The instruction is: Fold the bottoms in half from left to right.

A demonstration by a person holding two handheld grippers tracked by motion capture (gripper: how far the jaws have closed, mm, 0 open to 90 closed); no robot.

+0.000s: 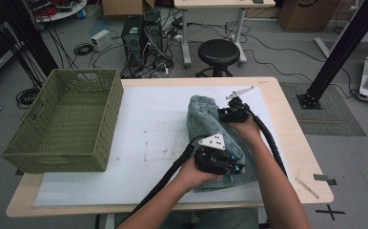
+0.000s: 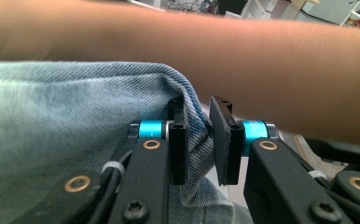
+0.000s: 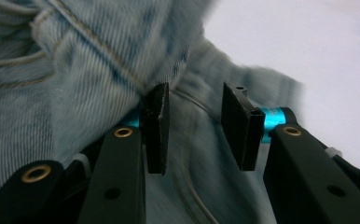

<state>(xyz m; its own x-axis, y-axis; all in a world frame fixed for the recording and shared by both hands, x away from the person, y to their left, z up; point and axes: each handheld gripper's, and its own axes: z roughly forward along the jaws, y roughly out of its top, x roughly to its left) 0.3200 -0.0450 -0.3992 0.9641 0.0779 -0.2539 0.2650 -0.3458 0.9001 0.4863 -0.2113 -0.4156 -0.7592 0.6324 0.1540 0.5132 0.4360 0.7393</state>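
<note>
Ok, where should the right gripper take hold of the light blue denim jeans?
Probably the stitched seam ridge of the light blue denim jeans lying between the right gripper's open jaws: come straight down over it. The raised fold gives the pads something to pinch. The left gripper already pinches a folded edge.

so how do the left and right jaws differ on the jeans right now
The left gripper has its jaws pinched on a fold of the jeans, while the right gripper has a clear gap between its jaws, with denim behind them but not squeezed. In the high view the left gripper sits at the near end of the jeans, the right gripper at the far end. Both are over the denim.
</note>
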